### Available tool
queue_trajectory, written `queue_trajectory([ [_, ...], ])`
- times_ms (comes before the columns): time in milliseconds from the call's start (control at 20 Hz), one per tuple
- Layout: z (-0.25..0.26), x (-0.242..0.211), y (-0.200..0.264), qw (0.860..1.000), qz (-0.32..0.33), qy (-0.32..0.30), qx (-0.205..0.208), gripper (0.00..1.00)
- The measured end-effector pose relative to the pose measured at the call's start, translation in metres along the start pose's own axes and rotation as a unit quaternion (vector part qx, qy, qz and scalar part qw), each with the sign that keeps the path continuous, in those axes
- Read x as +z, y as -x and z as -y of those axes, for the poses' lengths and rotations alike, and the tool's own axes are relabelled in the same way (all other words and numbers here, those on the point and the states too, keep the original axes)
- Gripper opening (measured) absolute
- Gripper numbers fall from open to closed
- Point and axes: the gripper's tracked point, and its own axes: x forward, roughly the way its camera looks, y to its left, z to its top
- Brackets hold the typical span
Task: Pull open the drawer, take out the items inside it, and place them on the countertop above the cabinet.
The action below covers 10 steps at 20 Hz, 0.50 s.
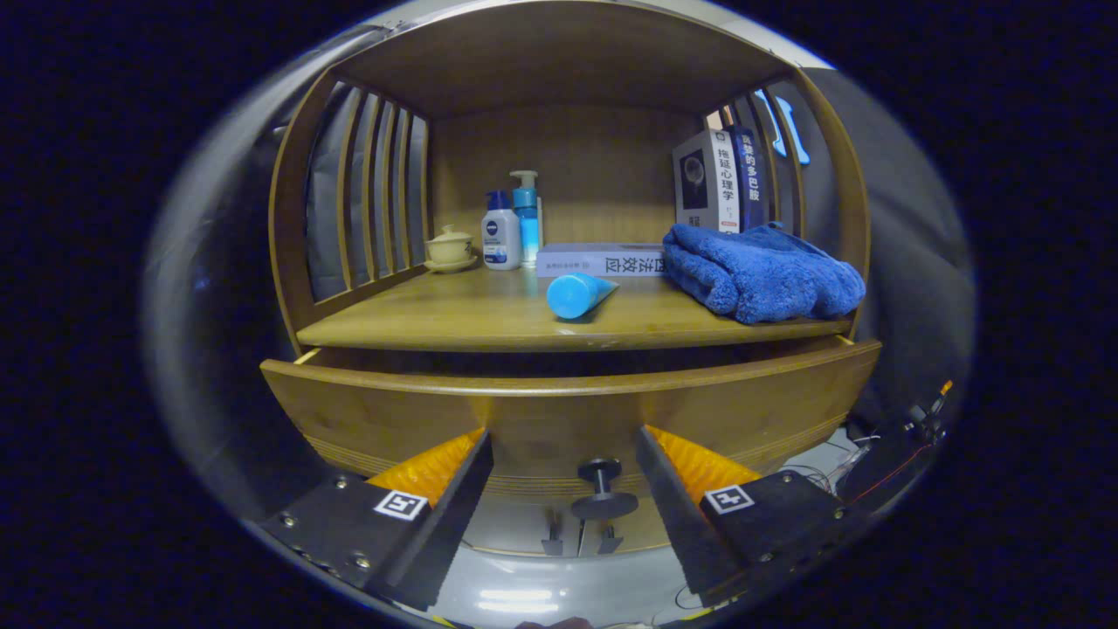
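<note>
The gripper (pixel 563 489) is held level with the drawer front (pixel 559 406), its fingers spread wide apart and gripping nothing. The drawer knob (pixel 603 489), a dark round pull on a short stem, stands in the gap between the two fingers, nearer the right one but touching neither. Its stem points straight out toward the camera, so the fingers flank it on either side rather than above and below.

The drawer is already drawn part way: its front sits forward of the cabinet, and a dark slot shows between its top edge and the countertop (pixel 489 319) above. What lies inside the drawer cannot be made out through that slot.

On the countertop, just above and beyond the fingers, a blue tube (pixel 578 293) lies on its side with its cap end facing forward. To its right rests a folded blue towel (pixel 760 271). Behind these lies a flat book (pixel 603 259), and further back stand two bottles (pixel 511 229), a lidded cup (pixel 450 246) on a saucer and upright books (pixel 721 179) against the rear panel.

Judgement: the coming move depends on the knob lying directly ahead, between the spread fingers; closing on it would permit a straight pull outward.
</note>
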Motion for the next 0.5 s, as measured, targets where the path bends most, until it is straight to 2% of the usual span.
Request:
queue_trajectory([
  [500,-0.001,0.006,-0.014,1.0,-0.001,-0.01,0.003,1.0],
])
